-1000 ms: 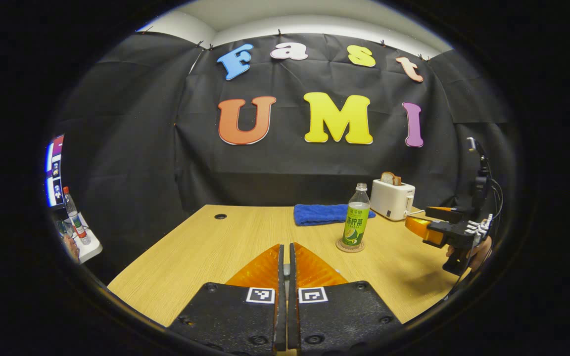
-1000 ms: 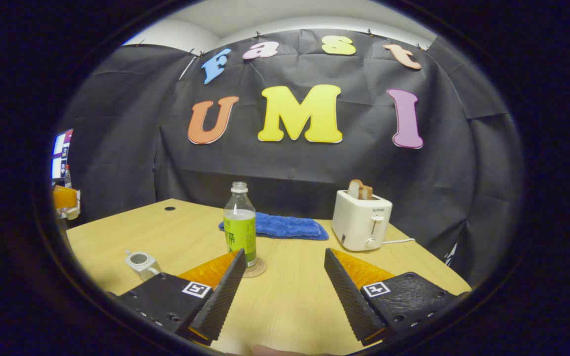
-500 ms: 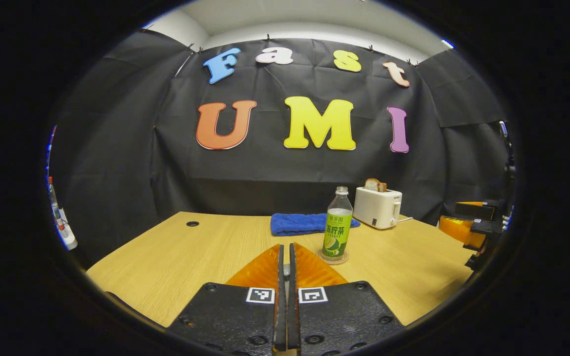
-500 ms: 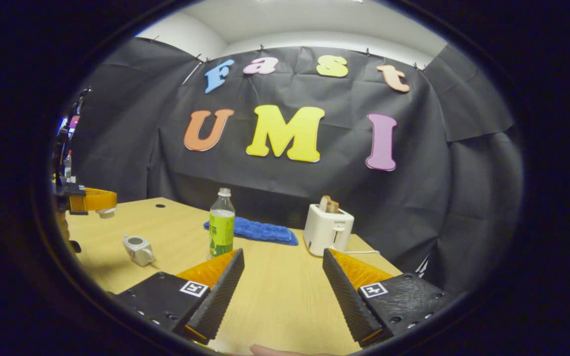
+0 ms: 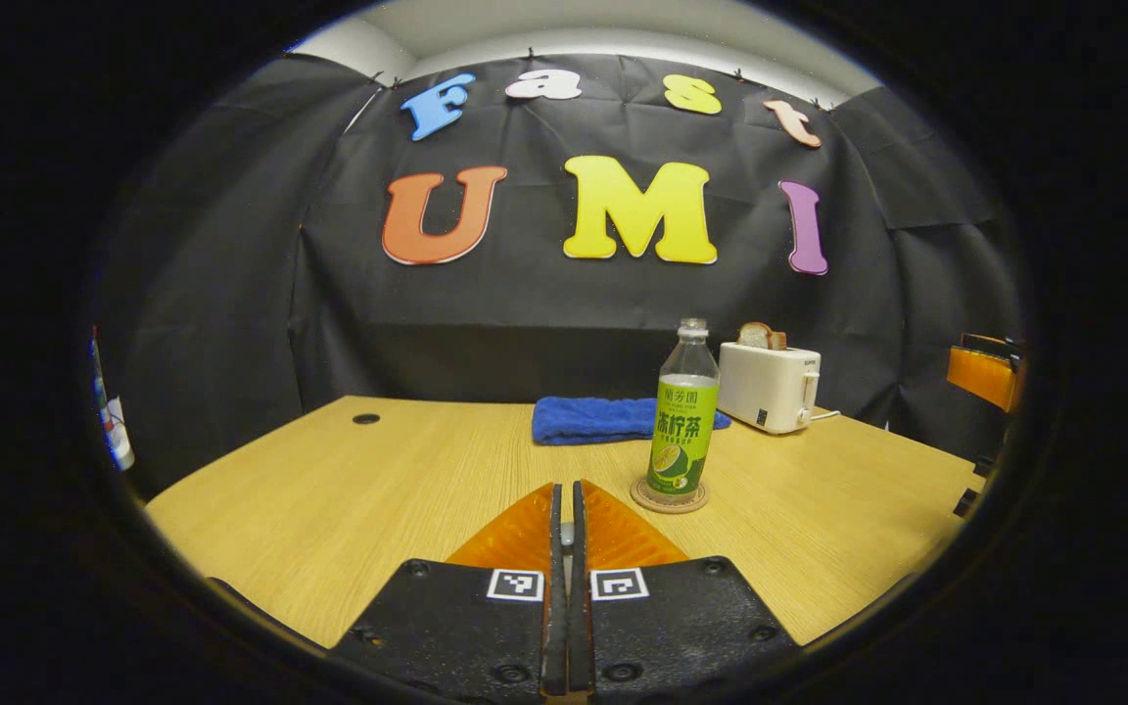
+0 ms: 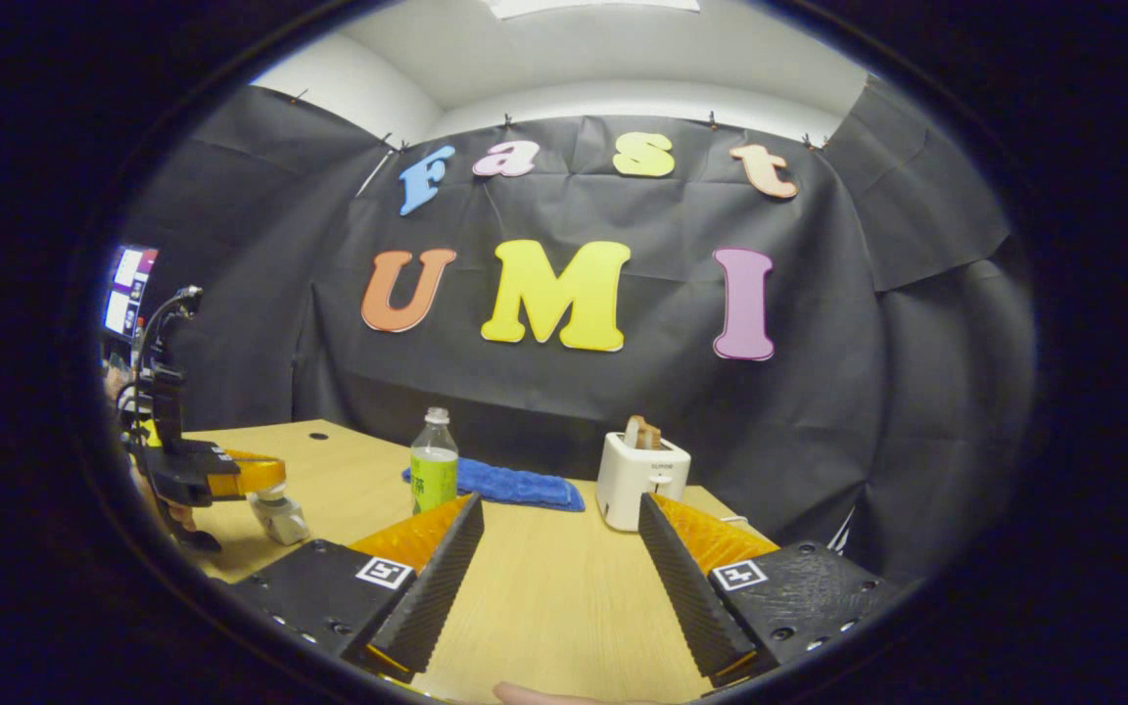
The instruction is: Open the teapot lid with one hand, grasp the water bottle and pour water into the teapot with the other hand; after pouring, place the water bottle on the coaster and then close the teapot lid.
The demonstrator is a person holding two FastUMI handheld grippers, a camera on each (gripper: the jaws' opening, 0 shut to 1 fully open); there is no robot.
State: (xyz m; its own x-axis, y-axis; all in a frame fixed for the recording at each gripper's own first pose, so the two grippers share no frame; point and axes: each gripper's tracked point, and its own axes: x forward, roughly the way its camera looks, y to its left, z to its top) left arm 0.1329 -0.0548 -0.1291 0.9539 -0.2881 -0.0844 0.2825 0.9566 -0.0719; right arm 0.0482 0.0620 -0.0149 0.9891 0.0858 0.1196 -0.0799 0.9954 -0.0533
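One green-labelled clear plastic bottle (image 5: 684,411), one round coaster (image 5: 669,495) under it, one folded blue towel (image 5: 603,419), one white toaster (image 5: 769,386), one small white teapot (image 6: 280,516)

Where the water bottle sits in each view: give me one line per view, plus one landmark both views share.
Left gripper view: the water bottle stands right of centre on a coaster, just beyond the gripper.
Right gripper view: the water bottle stands left of centre, above the gripper's near finger.
Shared landmark: the blue towel behind the bottle.
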